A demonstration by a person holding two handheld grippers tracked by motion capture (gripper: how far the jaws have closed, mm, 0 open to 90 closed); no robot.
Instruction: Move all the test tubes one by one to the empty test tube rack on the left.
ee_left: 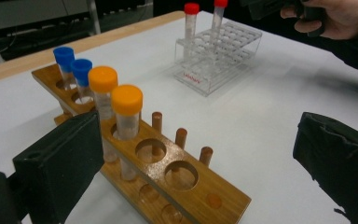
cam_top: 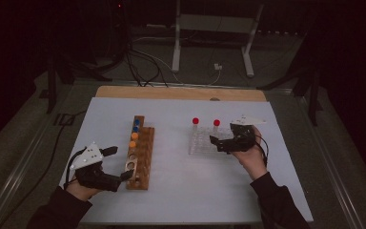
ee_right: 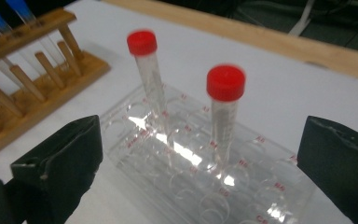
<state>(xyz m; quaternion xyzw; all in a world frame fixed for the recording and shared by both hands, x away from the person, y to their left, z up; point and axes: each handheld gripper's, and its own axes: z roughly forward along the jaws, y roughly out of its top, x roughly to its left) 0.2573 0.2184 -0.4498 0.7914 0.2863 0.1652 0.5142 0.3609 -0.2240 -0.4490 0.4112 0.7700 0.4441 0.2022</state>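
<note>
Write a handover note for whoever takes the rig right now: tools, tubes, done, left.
Left tool: open, empty, at the near end of the wooden rack.
Right tool: open, empty, at the clear rack, facing the red-capped tubes.
Tubes: two blue-capped and two orange-capped stand in the wooden rack; two red-capped stand in the clear rack.
Done: all six tubes stand racked, none in a tool.
Left: probably a red-capped tube gets picked next; its destination can't be told.
</note>
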